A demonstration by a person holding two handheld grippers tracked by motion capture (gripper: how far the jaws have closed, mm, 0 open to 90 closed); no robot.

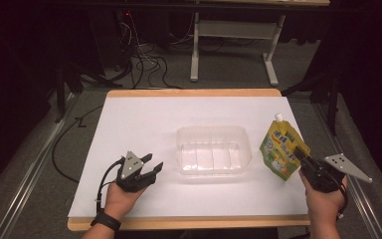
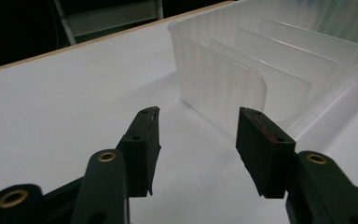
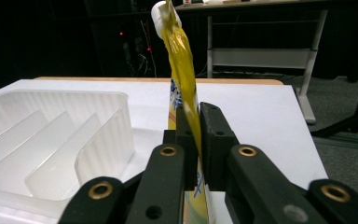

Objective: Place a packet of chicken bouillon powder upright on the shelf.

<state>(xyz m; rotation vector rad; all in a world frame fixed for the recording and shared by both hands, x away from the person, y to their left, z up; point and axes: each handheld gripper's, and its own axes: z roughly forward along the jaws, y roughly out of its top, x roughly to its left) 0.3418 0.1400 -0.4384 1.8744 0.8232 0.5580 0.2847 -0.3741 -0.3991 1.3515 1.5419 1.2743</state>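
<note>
- The right tongs [image 1: 301,155], at the near right of the worktop [image 1: 144,119], are clenched on the lower edge of the yellow pouch [image 1: 280,149]. In the right gripper view the jaws pinch the thin film [image 3: 185,84] edge-on, with the white cap [image 3: 163,13] high above the grip.
- The pouch is held upright, just right of the clear tray [image 1: 212,150] and apart from it. Whether its bottom touches the worktop I cannot tell.
- The hold is narrow and low on a soft, top-heavy body. The pouch may fold over or swing as it is carried, and a quick turn of the wrist could let the slick film slide out of the pads.
- The left tongs [image 1: 151,167], at the near left, are released and grasp nothing. In the left gripper view the jaws stand apart, facing the tray's near corner [image 2: 223,88], without touching it.
- The tray looks light and nothing pins it down. If the pouch catches its rim on the way in, the tray could skid or tip.
- Farther in, upright dividers [image 2: 284,60] split the tray into narrow slots. A pouch that comes down tilted may land across a divider instead of between two, and jam or flop out.
</note>
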